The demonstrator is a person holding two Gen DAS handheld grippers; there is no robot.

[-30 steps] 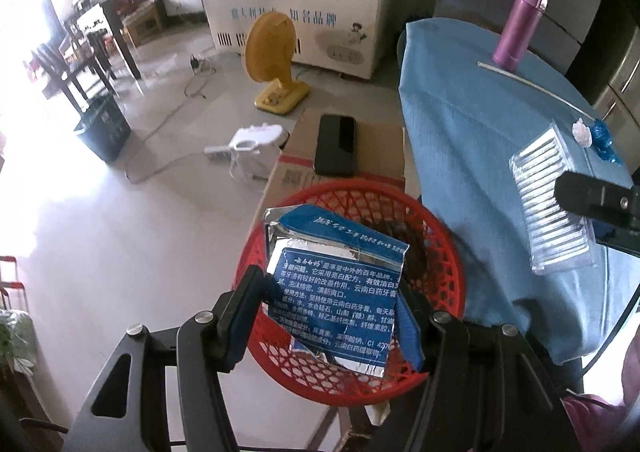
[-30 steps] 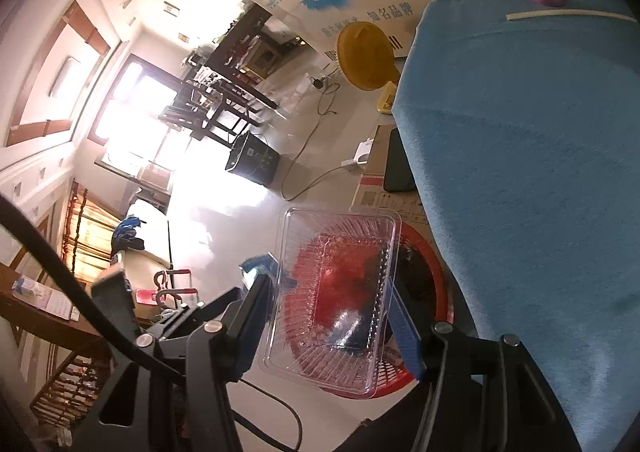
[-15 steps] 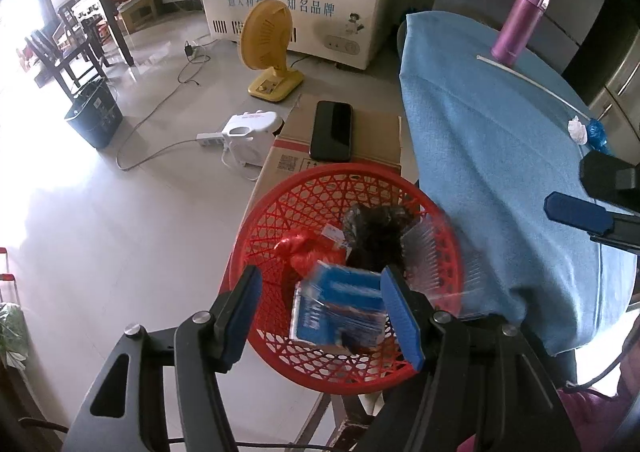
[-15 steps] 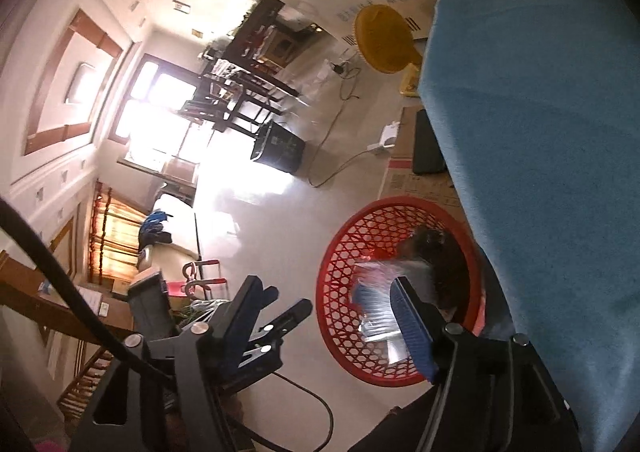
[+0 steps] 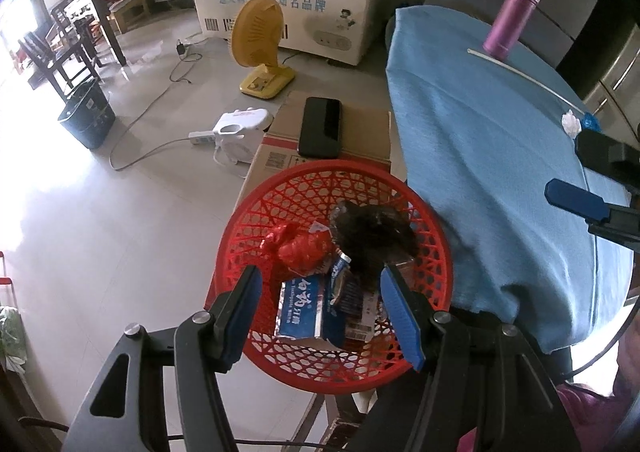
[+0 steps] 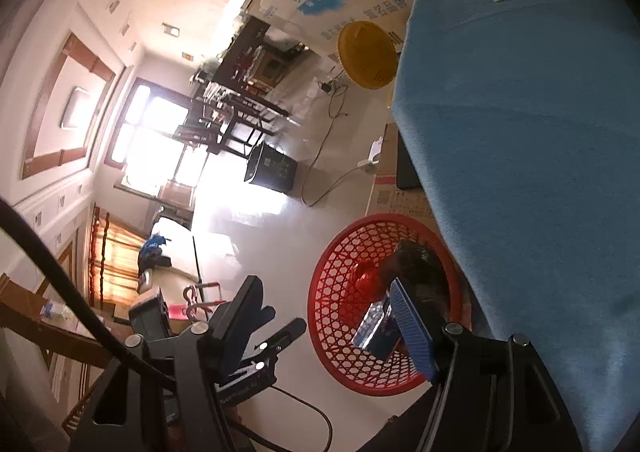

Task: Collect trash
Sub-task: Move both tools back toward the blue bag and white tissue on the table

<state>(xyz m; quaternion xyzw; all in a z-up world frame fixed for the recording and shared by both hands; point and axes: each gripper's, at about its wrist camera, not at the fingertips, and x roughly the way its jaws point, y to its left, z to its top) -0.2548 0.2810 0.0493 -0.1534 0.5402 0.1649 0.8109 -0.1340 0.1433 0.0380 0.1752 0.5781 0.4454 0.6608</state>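
The red basket (image 5: 336, 212) is the landmark here. It is a round plastic basket with open lattice walls, and it stands beside the edge of the table with the blue cloth (image 5: 480, 140).

To the left of the basket there is only pale, shiny floor. The left gripper (image 5: 320, 308) hangs directly over the near half of the basket with its blue pads wide apart, and it holds nothing. Inside the basket lie a crumpled red plastic bag (image 5: 304, 252), a dark crumpled bag (image 5: 372, 232) and a flat blue and silver foil pack (image 5: 300, 308). Something clear seems to lie next to the pack, but this part is hard to read.

To the right of the basket, on the blue cloth, some trash remains: a long thin white stick (image 5: 520, 72), whose long axis runs from the purple bottle (image 5: 512, 16) toward the far right edge, and at its right end a small white crumpled wad (image 5: 571, 123) with a blue scrap beside it.

The right gripper (image 6: 320, 316) also has its fingers spread and empty, near the basket's right side. It is seen in the left wrist view over the cloth, so I judge the right hand is nearer to the wad and the stick. The stick is stiff and narrow, so a grasp across its length looks best.
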